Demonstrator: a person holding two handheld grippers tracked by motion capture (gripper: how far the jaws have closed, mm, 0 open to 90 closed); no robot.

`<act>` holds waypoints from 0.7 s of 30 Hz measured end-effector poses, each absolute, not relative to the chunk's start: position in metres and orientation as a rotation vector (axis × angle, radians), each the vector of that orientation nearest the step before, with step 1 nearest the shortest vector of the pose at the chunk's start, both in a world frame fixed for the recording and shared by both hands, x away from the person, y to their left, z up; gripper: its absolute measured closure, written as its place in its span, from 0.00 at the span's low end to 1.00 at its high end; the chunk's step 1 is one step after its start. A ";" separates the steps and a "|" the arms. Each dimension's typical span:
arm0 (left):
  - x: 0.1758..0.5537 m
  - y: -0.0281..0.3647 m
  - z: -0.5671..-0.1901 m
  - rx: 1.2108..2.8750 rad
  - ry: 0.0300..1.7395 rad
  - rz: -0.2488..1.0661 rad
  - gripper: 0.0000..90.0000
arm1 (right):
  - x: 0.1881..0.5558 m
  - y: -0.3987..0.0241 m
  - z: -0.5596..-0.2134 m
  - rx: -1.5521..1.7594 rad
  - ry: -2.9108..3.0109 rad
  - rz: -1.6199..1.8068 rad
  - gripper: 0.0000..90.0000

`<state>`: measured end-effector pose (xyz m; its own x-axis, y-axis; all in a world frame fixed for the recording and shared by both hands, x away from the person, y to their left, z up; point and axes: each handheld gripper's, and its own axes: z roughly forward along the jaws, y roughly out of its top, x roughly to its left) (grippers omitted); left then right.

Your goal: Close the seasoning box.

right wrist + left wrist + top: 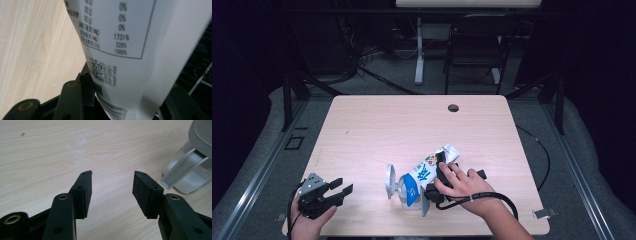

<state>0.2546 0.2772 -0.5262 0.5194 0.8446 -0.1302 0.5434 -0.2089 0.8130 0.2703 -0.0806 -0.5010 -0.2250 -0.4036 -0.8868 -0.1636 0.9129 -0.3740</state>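
Right gripper (438, 172) fingers clamped on soft refill pouch (427, 170), tipped into lidded glass jar (404, 190). Pouch limp, light, slippery: grip mid-body. Left gripper (339, 191) fingers apart, empty.

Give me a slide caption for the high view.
Right gripper tips a white pouch into a clear jar.

Pouch (432, 167) sits tipped over the jar (407, 190) at the bench's (377, 125) 6 o'clock. Right tool (439, 175) is at the pouch; left tool (343, 189) is off around 8 o'clock.
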 end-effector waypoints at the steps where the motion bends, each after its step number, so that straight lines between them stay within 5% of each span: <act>1: 0.255 0.277 -0.526 1.890 1.142 0.436 0.56 | 0.270 -0.081 -0.501 -0.425 1.803 -0.235 0.61; 21: 0.254 0.277 -0.526 1.889 1.143 0.436 0.56 | 0.270 -0.081 -0.501 -0.437 1.798 -0.238 0.61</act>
